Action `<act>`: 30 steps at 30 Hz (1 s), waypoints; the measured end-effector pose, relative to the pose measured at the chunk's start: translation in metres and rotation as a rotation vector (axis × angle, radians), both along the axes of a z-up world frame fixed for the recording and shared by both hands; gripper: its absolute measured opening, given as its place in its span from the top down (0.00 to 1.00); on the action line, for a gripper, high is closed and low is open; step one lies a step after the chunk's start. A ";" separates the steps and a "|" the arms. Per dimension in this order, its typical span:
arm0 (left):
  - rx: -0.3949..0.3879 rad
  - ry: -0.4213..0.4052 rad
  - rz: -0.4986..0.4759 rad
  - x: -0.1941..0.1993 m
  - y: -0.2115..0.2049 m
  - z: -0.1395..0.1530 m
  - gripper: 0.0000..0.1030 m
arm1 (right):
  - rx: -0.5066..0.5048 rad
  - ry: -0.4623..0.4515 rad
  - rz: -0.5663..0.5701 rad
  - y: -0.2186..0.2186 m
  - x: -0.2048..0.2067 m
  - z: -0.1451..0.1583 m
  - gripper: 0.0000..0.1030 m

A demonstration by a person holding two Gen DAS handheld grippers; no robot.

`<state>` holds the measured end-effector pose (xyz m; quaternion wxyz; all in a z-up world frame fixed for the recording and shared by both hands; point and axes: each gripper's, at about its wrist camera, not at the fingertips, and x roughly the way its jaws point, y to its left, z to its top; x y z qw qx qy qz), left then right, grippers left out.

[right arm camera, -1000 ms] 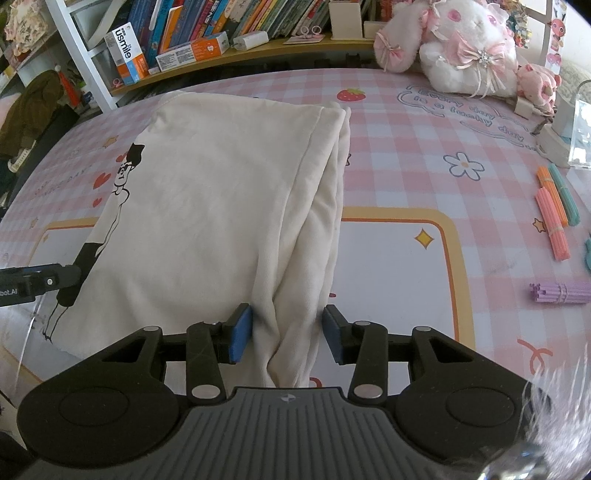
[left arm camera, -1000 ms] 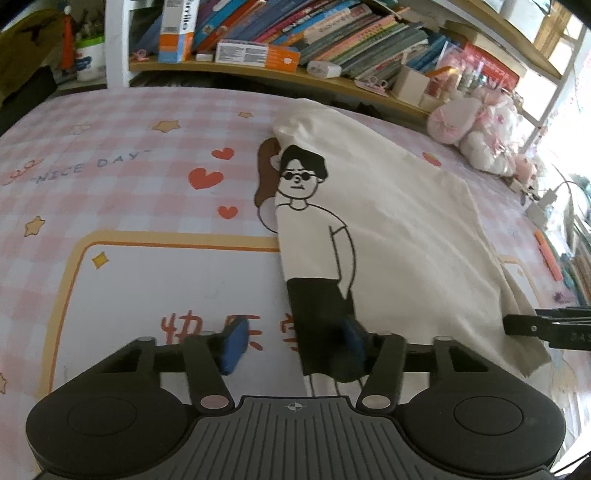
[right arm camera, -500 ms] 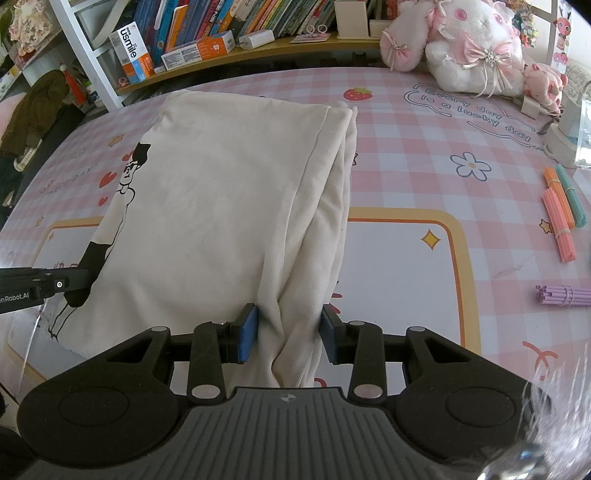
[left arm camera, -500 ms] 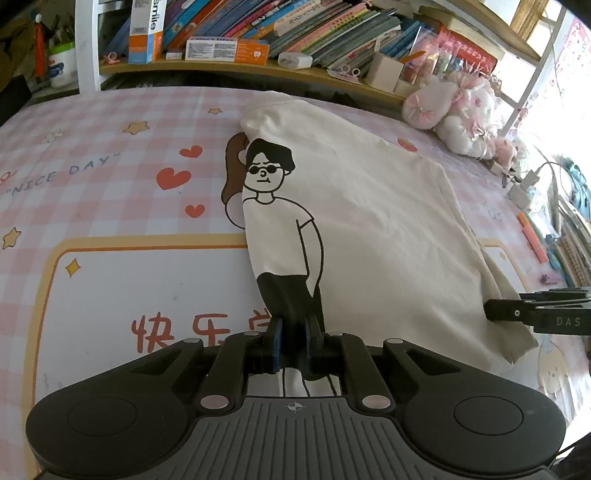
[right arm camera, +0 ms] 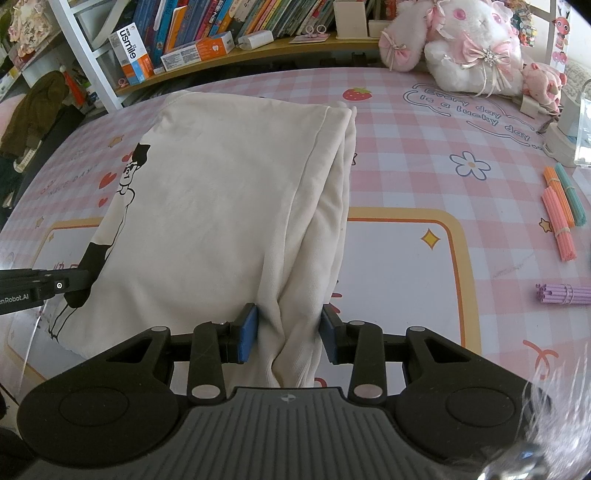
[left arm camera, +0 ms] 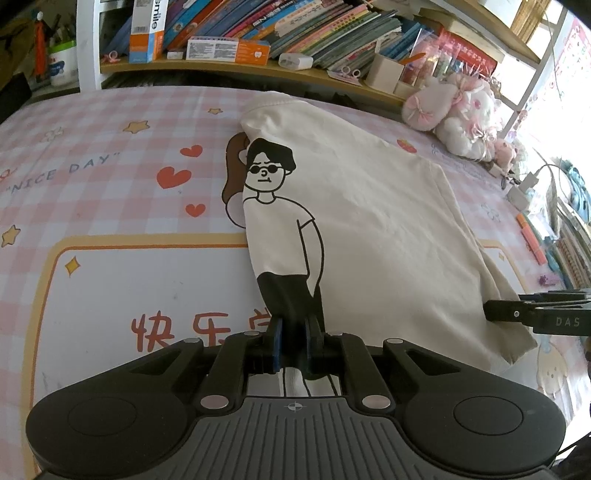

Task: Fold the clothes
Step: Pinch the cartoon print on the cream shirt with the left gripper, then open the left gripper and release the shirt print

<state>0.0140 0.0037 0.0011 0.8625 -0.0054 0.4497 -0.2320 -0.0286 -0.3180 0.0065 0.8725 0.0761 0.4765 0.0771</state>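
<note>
A cream T-shirt [left arm camera: 369, 229] with a printed cartoon man in sunglasses lies folded lengthwise on the pink checked cloth; it also shows in the right wrist view [right arm camera: 221, 192]. My left gripper [left arm camera: 293, 332] is shut on the near left edge of the T-shirt, at the black printed trousers. My right gripper [right arm camera: 288, 332] has its blue pads on both sides of the bunched near right edge, squeezing the thick folds of cloth. Each gripper's tip shows in the other's view.
A shelf of books [left arm camera: 258, 33] runs along the back. Pink and white plush toys [right arm camera: 469, 44] sit at the far right. Bundles of coloured sticks [right arm camera: 561, 214] lie on the right, purple ones [right arm camera: 565, 293] nearer.
My left gripper went from open to shut on the T-shirt's near edge. My right gripper's pads closed in further on the bunched cloth.
</note>
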 end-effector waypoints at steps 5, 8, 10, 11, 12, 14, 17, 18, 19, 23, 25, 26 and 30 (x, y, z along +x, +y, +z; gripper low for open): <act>0.010 -0.041 -0.015 -0.005 -0.003 0.008 0.94 | 0.000 0.000 0.000 0.000 0.000 0.000 0.67; 0.017 -0.066 -0.025 -0.009 -0.004 0.013 0.95 | 0.000 -0.001 0.000 0.000 -0.001 0.000 0.67; 0.022 -0.014 0.004 -0.002 0.000 0.005 0.95 | -0.001 -0.002 0.000 0.000 -0.001 -0.001 0.67; 0.011 0.010 0.020 0.000 0.003 0.002 0.95 | -0.001 -0.002 0.000 0.000 -0.001 -0.001 0.67; -0.004 0.024 0.033 0.002 0.006 0.000 0.94 | -0.002 -0.001 0.000 0.000 -0.001 -0.001 0.67; -0.031 0.039 0.047 0.004 0.011 -0.001 0.94 | -0.001 -0.003 0.000 0.000 -0.001 -0.001 0.67; -0.040 0.046 0.055 0.003 0.016 0.000 0.88 | -0.001 -0.004 0.001 -0.001 -0.001 -0.001 0.67; -0.046 0.052 0.064 0.003 0.019 0.000 0.88 | 0.000 -0.004 0.001 -0.001 -0.001 -0.001 0.67; -0.055 0.059 0.072 0.003 0.022 0.000 0.88 | 0.001 -0.003 0.002 -0.001 -0.001 -0.001 0.67; -0.087 0.079 0.105 0.004 0.032 0.001 0.79 | 0.000 -0.002 0.000 0.000 -0.001 -0.001 0.67; -0.096 0.086 0.129 0.005 0.036 0.001 0.65 | 0.000 -0.002 0.000 0.000 -0.001 -0.001 0.67; -0.107 0.087 0.141 0.005 0.038 0.001 0.64 | 0.000 -0.001 0.001 0.000 -0.001 -0.001 0.67; -0.135 0.093 0.172 0.008 0.043 0.001 0.62 | -0.001 0.000 0.004 -0.001 0.000 0.000 0.67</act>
